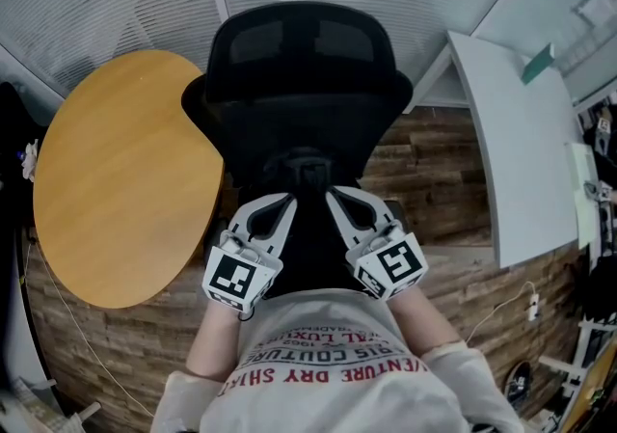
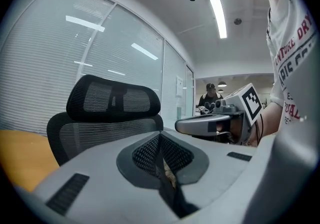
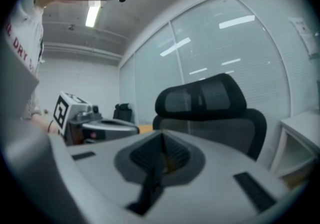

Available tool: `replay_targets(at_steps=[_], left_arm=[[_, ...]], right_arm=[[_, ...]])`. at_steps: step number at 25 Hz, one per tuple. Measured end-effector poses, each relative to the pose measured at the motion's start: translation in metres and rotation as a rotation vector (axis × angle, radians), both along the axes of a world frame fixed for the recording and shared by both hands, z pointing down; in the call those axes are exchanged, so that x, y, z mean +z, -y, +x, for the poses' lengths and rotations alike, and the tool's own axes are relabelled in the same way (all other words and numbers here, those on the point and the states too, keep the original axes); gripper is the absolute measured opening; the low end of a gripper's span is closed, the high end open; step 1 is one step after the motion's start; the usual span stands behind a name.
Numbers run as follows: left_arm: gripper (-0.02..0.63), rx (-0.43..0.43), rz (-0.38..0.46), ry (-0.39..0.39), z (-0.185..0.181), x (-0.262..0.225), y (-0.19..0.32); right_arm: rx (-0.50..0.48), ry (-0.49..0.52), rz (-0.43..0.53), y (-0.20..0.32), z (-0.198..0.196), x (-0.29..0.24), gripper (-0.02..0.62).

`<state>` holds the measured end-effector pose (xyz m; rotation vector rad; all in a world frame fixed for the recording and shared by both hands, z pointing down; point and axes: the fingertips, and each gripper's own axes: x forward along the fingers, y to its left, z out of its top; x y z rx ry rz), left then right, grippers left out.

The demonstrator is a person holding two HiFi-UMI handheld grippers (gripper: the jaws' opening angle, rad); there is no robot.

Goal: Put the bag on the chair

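A black mesh office chair stands right in front of me, its headrest and back toward me. It also fills the middle of the left gripper view as the chair and of the right gripper view as the chair. My left gripper and right gripper are held side by side near my chest, over the dark seat. Both are shut with nothing between the jaws. The left gripper sees the right gripper beside it; the right gripper sees the left gripper. No bag shows in any view.
A round wooden table stands left of the chair, and a white desk stands at the right. Frosted glass partitions run behind the chair. The floor is wood plank, with a cable and power strip at the lower right. A person sits far off.
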<state>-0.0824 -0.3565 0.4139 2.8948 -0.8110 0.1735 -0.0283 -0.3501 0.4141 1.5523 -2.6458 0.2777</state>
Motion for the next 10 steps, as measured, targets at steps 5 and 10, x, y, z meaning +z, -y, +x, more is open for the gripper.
replay_targets(at_steps=[5,10], left_arm=[[0.032,-0.032,-0.012,-0.016,-0.0018,-0.0006,0.0053],[0.032,-0.045,-0.014,-0.013,-0.0007,0.0011,0.0099]], right_arm=[[0.003,-0.002,-0.016,0.0016,0.0024,0.0039,0.026],[0.006,-0.003,-0.019,0.0048,0.0051,0.007,0.026]])
